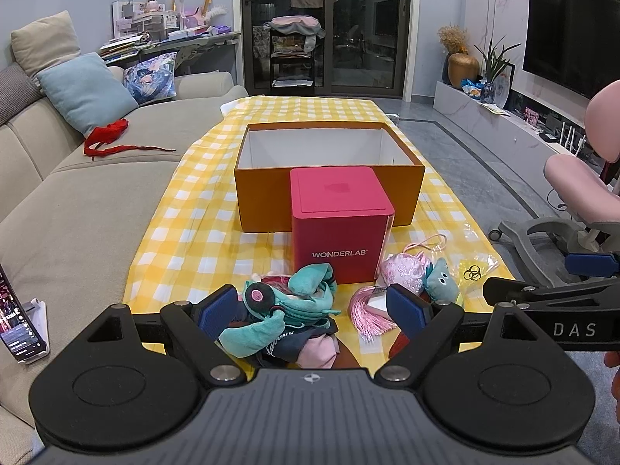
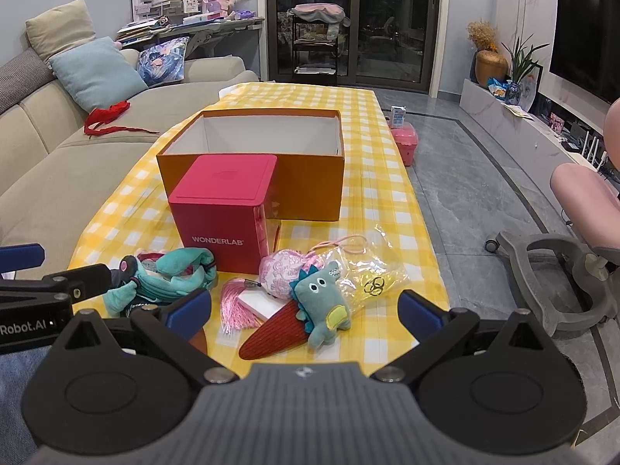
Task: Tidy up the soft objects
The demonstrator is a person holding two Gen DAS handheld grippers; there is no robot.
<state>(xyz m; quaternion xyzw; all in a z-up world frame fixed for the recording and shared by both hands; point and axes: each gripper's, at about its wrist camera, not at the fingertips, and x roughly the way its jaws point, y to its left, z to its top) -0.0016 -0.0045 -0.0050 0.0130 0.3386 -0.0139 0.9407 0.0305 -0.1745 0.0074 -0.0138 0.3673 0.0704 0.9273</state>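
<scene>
A pile of soft things lies at the near end of the yellow checked tablecloth [image 1: 186, 209]: a teal plush pouch [image 1: 286, 306], a pink embroidered sachet [image 2: 285, 273] with a pink tassel [image 2: 234, 306], a small teal dinosaur plush [image 2: 321, 306], a red corduroy piece [image 2: 277, 335] and a clear yellow bag [image 2: 372, 275]. An open orange box [image 1: 329, 190] stands behind a pink WONDERLAB box [image 1: 341, 224]. My left gripper [image 1: 312, 310] is open, its fingers either side of the teal pouch. My right gripper [image 2: 304, 310] is open above the dinosaur and red piece.
A beige sofa [image 1: 77, 193] with cushions and a red ribbon [image 1: 110, 137] runs along the left. A phone on a stand [image 1: 17, 325] sits at the near left. A pink chair [image 2: 581, 209] stands on the right. A pink container [image 2: 405, 143] is on the floor.
</scene>
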